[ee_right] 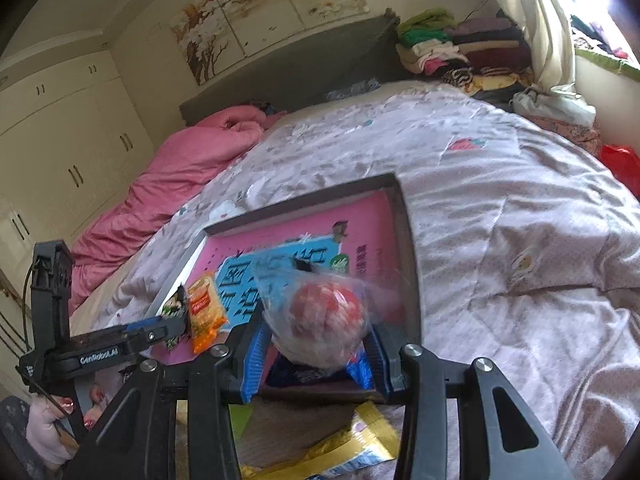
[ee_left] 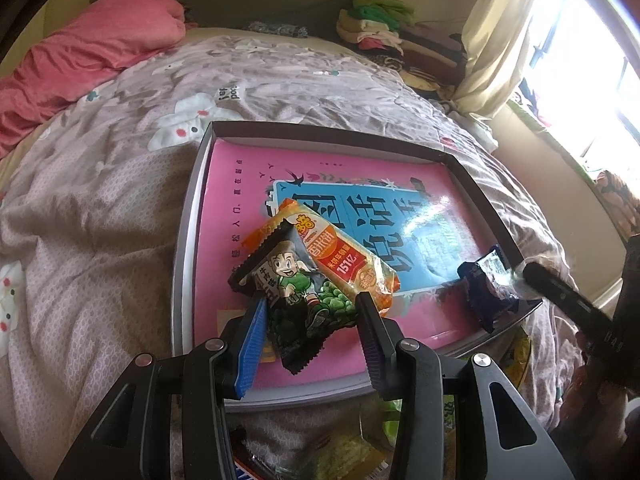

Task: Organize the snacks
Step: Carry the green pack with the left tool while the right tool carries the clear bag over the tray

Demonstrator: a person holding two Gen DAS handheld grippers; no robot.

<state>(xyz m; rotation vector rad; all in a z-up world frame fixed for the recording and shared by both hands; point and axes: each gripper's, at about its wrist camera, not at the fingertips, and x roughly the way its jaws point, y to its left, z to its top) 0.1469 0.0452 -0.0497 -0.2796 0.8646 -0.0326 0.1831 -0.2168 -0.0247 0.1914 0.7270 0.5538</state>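
Nearest us, our left gripper (ee_left: 310, 312) has its fingers spread on either side of a dark pea packet (ee_left: 298, 300) with a cartoon boy in green, not pinching it; the packet lies in the shallow tray (ee_left: 188, 240), overlapping an orange rice-cracker packet (ee_left: 344, 256). Our right gripper (ee_right: 320, 344) clamps a clear wrapper holding a red-and-white sweet (ee_right: 326, 312) over the tray's near right corner, above a dark blue packet (ee_left: 486, 284). Farther off, the tray's pink-and-blue lining shines, resting on the quilt (ee_left: 120, 200).

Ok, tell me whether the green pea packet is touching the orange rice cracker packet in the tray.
Touching. The left wrist view shows the green pea packet lying overlapped on the orange rice cracker packet.
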